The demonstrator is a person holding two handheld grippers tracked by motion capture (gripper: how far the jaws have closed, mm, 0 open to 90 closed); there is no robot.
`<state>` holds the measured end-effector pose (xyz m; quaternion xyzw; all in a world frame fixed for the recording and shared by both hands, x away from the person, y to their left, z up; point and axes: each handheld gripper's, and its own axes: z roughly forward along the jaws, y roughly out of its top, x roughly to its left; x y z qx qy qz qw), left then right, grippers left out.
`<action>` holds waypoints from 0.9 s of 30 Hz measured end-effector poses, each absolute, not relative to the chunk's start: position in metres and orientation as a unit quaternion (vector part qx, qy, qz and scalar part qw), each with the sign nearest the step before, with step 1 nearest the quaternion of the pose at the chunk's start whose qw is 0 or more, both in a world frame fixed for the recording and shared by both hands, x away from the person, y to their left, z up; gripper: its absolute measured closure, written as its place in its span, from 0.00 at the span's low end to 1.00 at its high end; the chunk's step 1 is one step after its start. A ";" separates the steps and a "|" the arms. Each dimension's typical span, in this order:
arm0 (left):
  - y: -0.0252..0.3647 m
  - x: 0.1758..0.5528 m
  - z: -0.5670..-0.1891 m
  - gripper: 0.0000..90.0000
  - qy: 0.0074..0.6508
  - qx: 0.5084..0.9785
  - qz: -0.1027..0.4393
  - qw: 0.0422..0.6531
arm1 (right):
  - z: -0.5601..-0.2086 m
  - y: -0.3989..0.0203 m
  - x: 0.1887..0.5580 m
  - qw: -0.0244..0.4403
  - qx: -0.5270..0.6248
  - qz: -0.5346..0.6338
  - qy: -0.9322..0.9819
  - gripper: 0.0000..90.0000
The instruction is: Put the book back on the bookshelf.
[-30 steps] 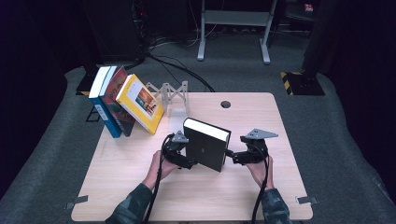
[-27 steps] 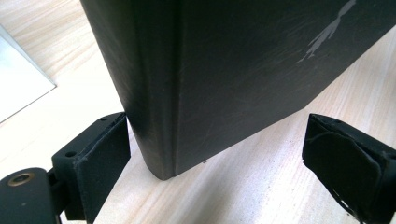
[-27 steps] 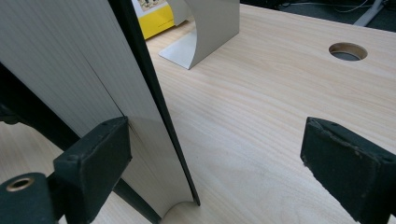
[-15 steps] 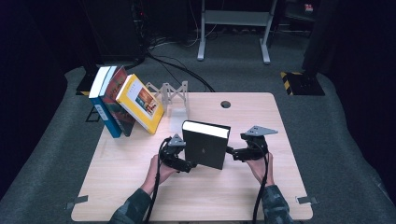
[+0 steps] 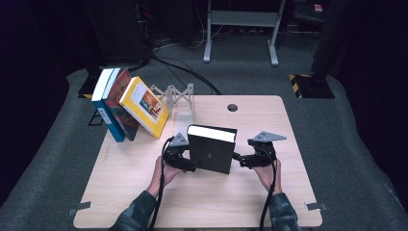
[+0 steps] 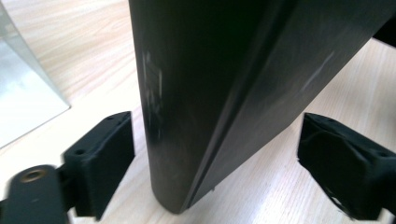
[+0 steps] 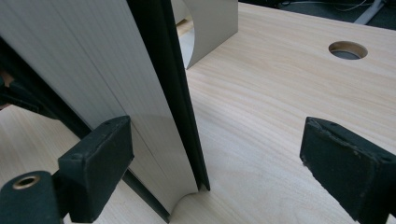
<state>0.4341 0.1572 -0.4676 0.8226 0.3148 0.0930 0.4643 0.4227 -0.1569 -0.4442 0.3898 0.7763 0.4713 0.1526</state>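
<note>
Black hardcover book [image 5: 211, 153] is seen standing upright on the pale wooden table [image 5: 144, 192], near its middle, with the white page block facing up at the top edge and one broad black cover turned toward the person. Its long horizontal axis runs roughly left to right across the table, slightly skewed, with the spine toward the person's left and the fore-edge toward the right.

The left tongs [image 5: 179, 155] are held at the spine end; in the left gripper view the rounded black spine [image 6: 187, 102] is seen rising between the two pads, which are spread wide, with a gap on either side, so the book is not pinched. The right tongs [image 5: 250, 159] are held at the fore-edge end; in the right gripper view the pale page edges [image 7: 93, 70] are seen beside the left pad, while the right pad stands well apart over bare table, so these tongs are spread as well.

Three leaning books [image 5: 127, 107] are propped at the table's far left corner, with a metal bookend [image 5: 175, 98] just beside them. A round cable hole [image 5: 232, 107] is seen in the table's far side.
</note>
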 end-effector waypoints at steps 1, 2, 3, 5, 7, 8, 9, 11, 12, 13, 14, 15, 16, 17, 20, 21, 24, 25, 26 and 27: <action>0.157 0.434 -0.467 0.17 0.311 0.824 0.088 0.465 | -0.445 -0.157 0.423 0.152 0.390 0.471 0.776 0.10; 0.155 0.435 -0.466 0.17 0.311 0.827 0.088 0.460 | -0.446 -0.156 0.424 0.152 0.391 0.468 0.778 0.09; 0.154 0.434 -0.466 0.19 0.314 0.827 0.102 0.456 | -0.446 -0.156 0.425 0.151 0.391 0.468 0.778 0.09; 0.153 0.434 -0.466 0.22 0.313 0.828 0.109 0.452 | -0.446 -0.156 0.426 0.155 0.391 0.465 0.779 0.10; 0.154 0.433 -0.465 0.24 0.311 0.829 0.114 0.450 | -0.445 -0.156 0.427 0.158 0.391 0.462 0.780 0.10; 0.153 0.432 -0.465 0.25 0.313 0.828 0.115 0.451 | -0.445 -0.156 0.429 0.160 0.390 0.462 0.780 0.10; 0.154 0.430 -0.465 0.26 0.314 0.830 0.113 0.446 | -0.445 -0.156 0.429 0.158 0.392 0.461 0.780 0.10; 0.155 0.428 -0.465 0.27 0.310 0.833 0.117 0.444 | -0.444 -0.155 0.432 0.158 0.394 0.458 0.781 0.10; 0.156 0.427 -0.464 0.28 0.307 0.832 0.121 0.445 | -0.444 -0.155 0.434 0.160 0.392 0.457 0.782 0.10; 0.156 0.426 -0.464 0.28 0.307 0.830 0.128 0.447 | -0.444 -0.154 0.435 0.160 0.392 0.457 0.782 0.11; 0.156 0.425 -0.464 0.29 0.305 0.831 0.130 0.448 | -0.443 -0.154 0.436 0.161 0.392 0.456 0.782 0.11; 0.156 0.423 -0.464 0.30 0.305 0.829 0.131 0.450 | -0.443 -0.153 0.438 0.159 0.394 0.456 0.782 0.11; 0.156 0.422 -0.463 0.30 0.299 0.834 0.132 0.445 | -0.443 -0.152 0.439 0.158 0.392 0.457 0.783 0.12; 0.155 0.420 -0.464 0.30 0.299 0.832 0.138 0.446 | -0.443 -0.152 0.441 0.159 0.390 0.458 0.783 0.12; 0.157 0.418 -0.464 0.31 0.295 0.836 0.139 0.442 | -0.444 -0.151 0.444 0.158 0.393 0.461 0.780 0.12; 0.158 0.418 -0.464 0.31 0.295 0.835 0.138 0.443 | -0.444 -0.151 0.444 0.157 0.398 0.461 0.778 0.12; 0.159 0.420 -0.464 0.29 0.293 0.832 0.135 0.452 | -0.445 -0.151 0.445 0.160 0.398 0.462 0.776 0.11; 0.159 0.420 -0.463 0.28 0.294 0.831 0.133 0.452 | -0.446 -0.152 0.444 0.161 0.400 0.464 0.774 0.10; 0.160 0.420 -0.462 0.25 0.295 0.829 0.135 0.456 | -0.447 -0.155 0.443 0.161 0.404 0.467 0.770 0.10; 0.161 0.421 -0.460 0.23 0.296 0.826 0.130 0.462 | -0.449 -0.158 0.442 0.161 0.404 0.470 0.768 0.09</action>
